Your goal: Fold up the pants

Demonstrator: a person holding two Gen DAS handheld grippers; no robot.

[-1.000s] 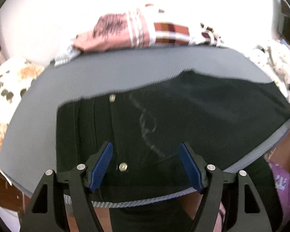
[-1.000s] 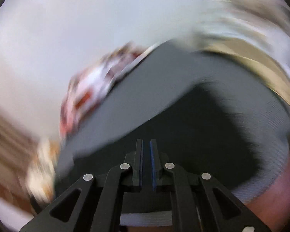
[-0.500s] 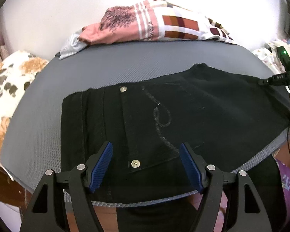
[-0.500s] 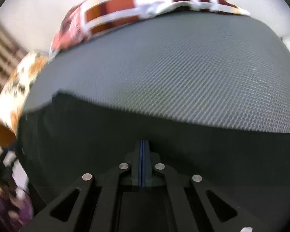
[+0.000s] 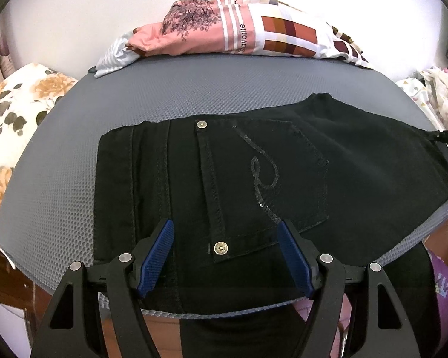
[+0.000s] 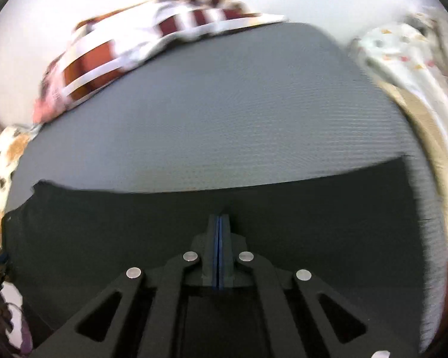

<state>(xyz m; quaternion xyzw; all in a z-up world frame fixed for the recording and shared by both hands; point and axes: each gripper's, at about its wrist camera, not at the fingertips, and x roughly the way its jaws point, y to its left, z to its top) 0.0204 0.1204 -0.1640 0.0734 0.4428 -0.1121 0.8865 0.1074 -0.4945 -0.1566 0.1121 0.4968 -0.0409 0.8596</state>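
The left tool (image 5: 224,253) hangs spread over the black pants (image 5: 283,179), whose near edge its frame hides. The right tool (image 6: 219,223) is pressed together; whether it pinches cloth is unclear, the view blurred.

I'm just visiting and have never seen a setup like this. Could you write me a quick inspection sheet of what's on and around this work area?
Surface: grey textured mat, covering the table.
Job's things: black pants lying flat on the mat, back pocket with sequin swirl facing up; part hangs over the near edge.
Clutter: pile of pink and checked clothes at the far edge of the mat.
Grippers: left gripper open, over the waist end of the pants; right gripper shut, pads together, over the black fabric; a pinch of cloth cannot be confirmed.
Cables: black cable with a green light at the right edge.
Surroundings: floral cushion left, patterned white cloth right, plain white wall behind.
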